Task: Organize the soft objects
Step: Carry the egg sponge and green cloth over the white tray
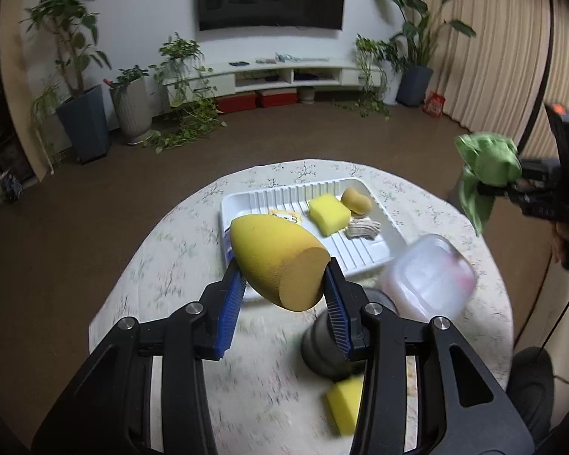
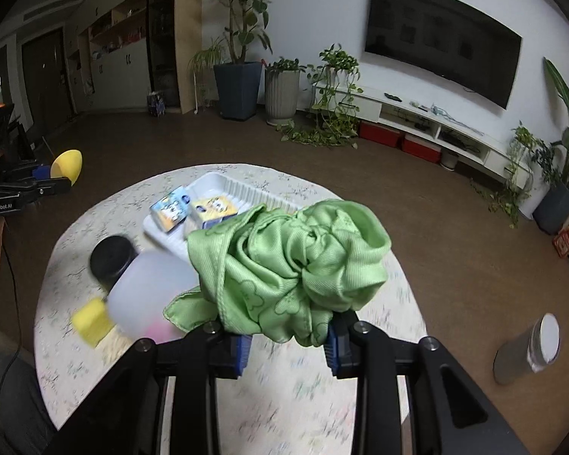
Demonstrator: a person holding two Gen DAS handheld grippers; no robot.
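My left gripper [image 1: 284, 276] is shut on a yellow egg-shaped sponge [image 1: 277, 261], held above the round table [image 1: 163, 276]; it also shows at the left edge of the right wrist view as the sponge [image 2: 67, 167]. My right gripper [image 2: 288, 335] is shut on a crumpled green cloth [image 2: 292, 265], seen too in the left wrist view as the green cloth [image 1: 485, 174] in the air right of the table. The white ribbed tray [image 1: 364, 250] holds a yellow block sponge [image 1: 328, 214], a tan sponge [image 1: 356, 200], a cream yarn bundle [image 1: 362, 229] and a small yellow pack [image 1: 284, 217].
On the table lie a translucent lidded tub [image 1: 428, 280], a dark round jar [image 1: 322, 345] and a loose yellow sponge [image 1: 343, 405]. A blue pack [image 2: 170, 208] leans at the tray's rim. A grey can [image 2: 527, 349] stands on the floor. Potted plants and a TV shelf line the far wall.
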